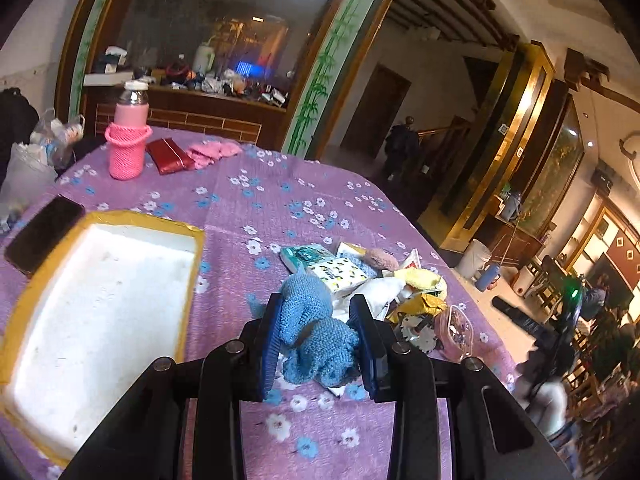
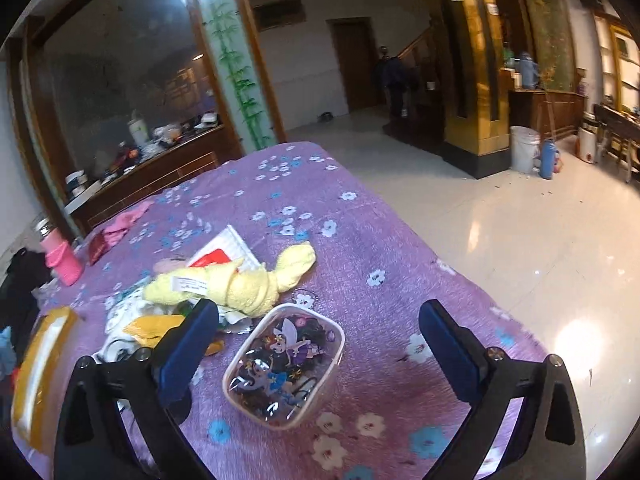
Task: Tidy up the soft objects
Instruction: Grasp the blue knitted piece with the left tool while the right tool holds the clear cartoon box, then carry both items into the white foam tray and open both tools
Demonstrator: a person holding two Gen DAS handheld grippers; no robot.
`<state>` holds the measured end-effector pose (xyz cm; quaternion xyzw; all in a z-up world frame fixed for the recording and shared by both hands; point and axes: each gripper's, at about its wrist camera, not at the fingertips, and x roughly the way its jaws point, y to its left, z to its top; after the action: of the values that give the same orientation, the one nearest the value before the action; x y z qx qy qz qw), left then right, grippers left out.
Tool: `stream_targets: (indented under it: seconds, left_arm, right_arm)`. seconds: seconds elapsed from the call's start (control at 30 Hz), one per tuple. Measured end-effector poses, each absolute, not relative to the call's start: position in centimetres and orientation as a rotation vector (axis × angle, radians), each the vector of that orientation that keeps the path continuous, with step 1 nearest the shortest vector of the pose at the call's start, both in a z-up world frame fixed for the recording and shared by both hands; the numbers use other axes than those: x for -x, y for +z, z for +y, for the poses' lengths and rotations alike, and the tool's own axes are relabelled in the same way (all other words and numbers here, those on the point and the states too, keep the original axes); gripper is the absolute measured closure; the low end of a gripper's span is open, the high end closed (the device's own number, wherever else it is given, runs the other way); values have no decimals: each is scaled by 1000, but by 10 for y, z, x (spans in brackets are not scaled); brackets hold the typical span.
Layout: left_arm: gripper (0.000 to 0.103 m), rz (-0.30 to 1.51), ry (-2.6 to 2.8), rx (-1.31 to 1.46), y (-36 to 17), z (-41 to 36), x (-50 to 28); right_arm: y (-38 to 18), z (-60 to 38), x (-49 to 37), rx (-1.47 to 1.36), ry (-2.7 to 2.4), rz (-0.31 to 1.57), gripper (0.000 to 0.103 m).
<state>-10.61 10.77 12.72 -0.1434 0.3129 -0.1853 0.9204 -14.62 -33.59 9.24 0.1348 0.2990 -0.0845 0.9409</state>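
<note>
I am pinching the blue knitted toy (image 1: 316, 332) between the 2 blue pads of my left gripper (image 1: 316, 320), and it is hanging bunched between them above the purple flowered tablecloth (image 1: 260, 200). Taking the white foam tray (image 1: 92, 312) with the yellow rim as my landmark, the toy is sitting just right of it, and the pile of soft things (image 1: 384, 280) is lying further right, beyond the toy. My right gripper (image 2: 320, 332) is standing spread wide, pressing on nothing. The clear pouch of trinkets (image 2: 284, 364) is lying on the cloth between its fingers, apart from both pads. The yellow towel (image 2: 240, 280) is resting just beyond that pouch, far right of the tray.
</note>
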Motion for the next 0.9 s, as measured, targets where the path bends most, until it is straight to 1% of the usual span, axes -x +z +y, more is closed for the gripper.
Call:
stream_targets:
  seconds: [0.13,0.33,0.43,0.47,0.5,0.67,0.8,0.9]
  left_arm:
    - [68,617,-383,282,126,114,113]
    - [68,625,-387,287,117,115,116]
    - [68,624,-375,287,116,121,120]
    - [68,622,-366,285,117,125,121]
    - [68,620,-363,285,117,128,123]
    - [68,607,-323,290,120,149,128]
    - [68,610,-304,287,124,170,126]
    - [68,636,-303,296,126,188,114]
  right_arm:
    - [93,-332,137,-273,-73,744,3]
    - [54,-305,111,-272,-111,904,3]
    - [39,-298,95,-263,-145,949,9]
    - [35,-297,91,-258,-162,965,16]
    - [32,-297,87,-264,-168,972,16]
    - [45,-305,100,-315,-167,930,18]
    - [83,-304,123,-282,-179,838,18]
    - [116,-285,129,-259,-106,787,18]
